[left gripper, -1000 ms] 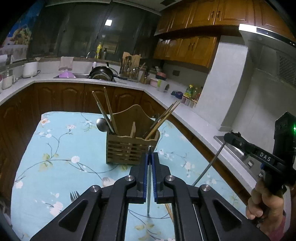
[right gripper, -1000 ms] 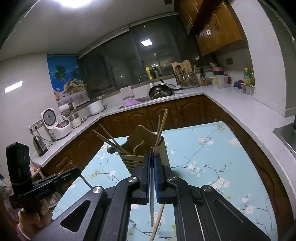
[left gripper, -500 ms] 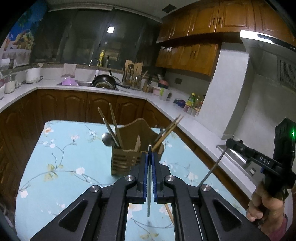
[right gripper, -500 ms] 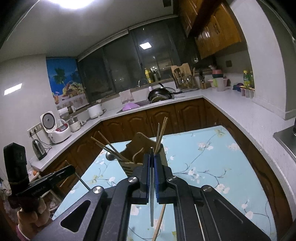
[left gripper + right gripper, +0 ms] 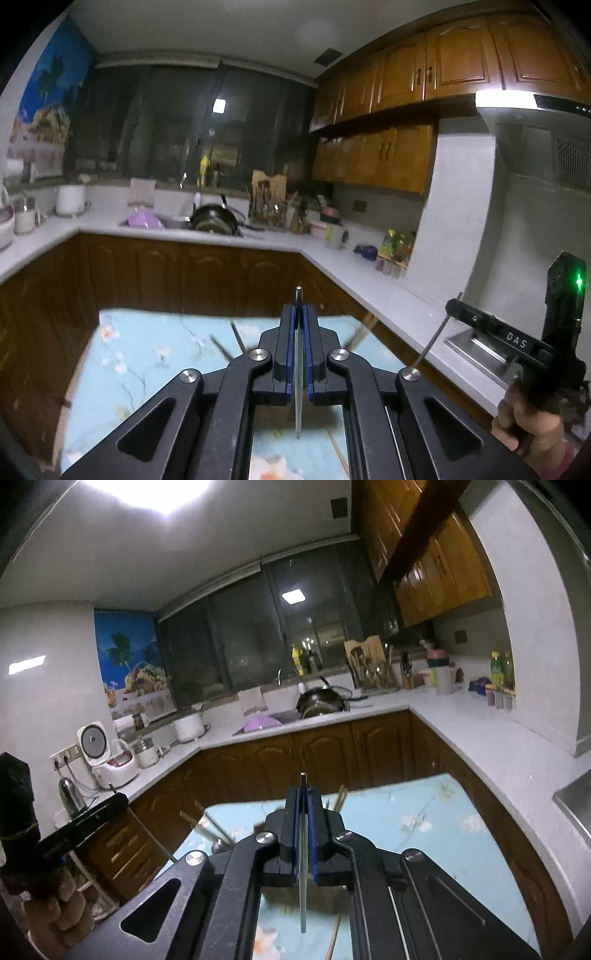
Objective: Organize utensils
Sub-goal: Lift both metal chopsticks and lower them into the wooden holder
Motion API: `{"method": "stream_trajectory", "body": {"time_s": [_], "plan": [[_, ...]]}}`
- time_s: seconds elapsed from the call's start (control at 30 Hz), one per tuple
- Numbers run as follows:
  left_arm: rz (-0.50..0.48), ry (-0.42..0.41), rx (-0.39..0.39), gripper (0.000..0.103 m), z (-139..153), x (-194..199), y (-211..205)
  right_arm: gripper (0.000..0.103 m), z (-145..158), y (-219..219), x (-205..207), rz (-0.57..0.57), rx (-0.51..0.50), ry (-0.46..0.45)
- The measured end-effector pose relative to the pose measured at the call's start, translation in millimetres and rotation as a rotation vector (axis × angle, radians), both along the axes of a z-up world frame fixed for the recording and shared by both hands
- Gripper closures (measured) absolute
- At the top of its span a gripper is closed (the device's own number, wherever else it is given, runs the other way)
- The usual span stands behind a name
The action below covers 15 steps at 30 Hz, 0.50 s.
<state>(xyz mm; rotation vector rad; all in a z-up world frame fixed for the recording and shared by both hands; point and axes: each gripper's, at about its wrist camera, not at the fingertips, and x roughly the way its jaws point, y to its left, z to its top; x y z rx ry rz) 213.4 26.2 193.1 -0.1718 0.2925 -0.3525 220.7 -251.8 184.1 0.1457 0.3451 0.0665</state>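
My left gripper [image 5: 298, 317] is shut on a thin metal utensil handle [image 5: 298, 398] that runs between the blue pads. My right gripper [image 5: 303, 801] is shut on a similar thin metal utensil handle [image 5: 303, 893]. Both are raised above the table with the blue floral cloth [image 5: 147, 354], also in the right wrist view [image 5: 424, 830]. The wooden utensil holder is almost hidden behind the grippers; only chopstick tips [image 5: 364, 330] [image 5: 340, 797] and a spoon bowl [image 5: 218, 847] stick out. The right gripper body [image 5: 517, 339] shows in the left view, the left one [image 5: 74, 834] in the right view.
A white counter [image 5: 369, 280] wraps around behind and to the right of the table, with a sink, a black pan [image 5: 216, 218], a utensil rack [image 5: 369, 668], cups and bottles. A rice cooker [image 5: 107, 753] and kettle stand on the left counter. Loose chopsticks [image 5: 334, 941] lie on the cloth.
Both grippers have risen and tilted upward, so the wooden holder dropped from mid-view to behind the fingers. Both stay shut on their utensils.
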Motion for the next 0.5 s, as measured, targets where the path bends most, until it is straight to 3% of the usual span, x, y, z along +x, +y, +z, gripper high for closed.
{"method": "stream_trajectory", "body": {"time_s": [0.27,0.5], "plan": [[0.042,-0.059,0.015,0.101,2.2,39.2,-12.0,0.099,14.1,4.4,38.1,-0.015,0.007,-0.059],[0.093,-0.038,-0.002,0.101,-33.6,74.9,-28.8,0.099,-5.0,11.4,62.3,-0.030,-0.021,-0.059]]}}
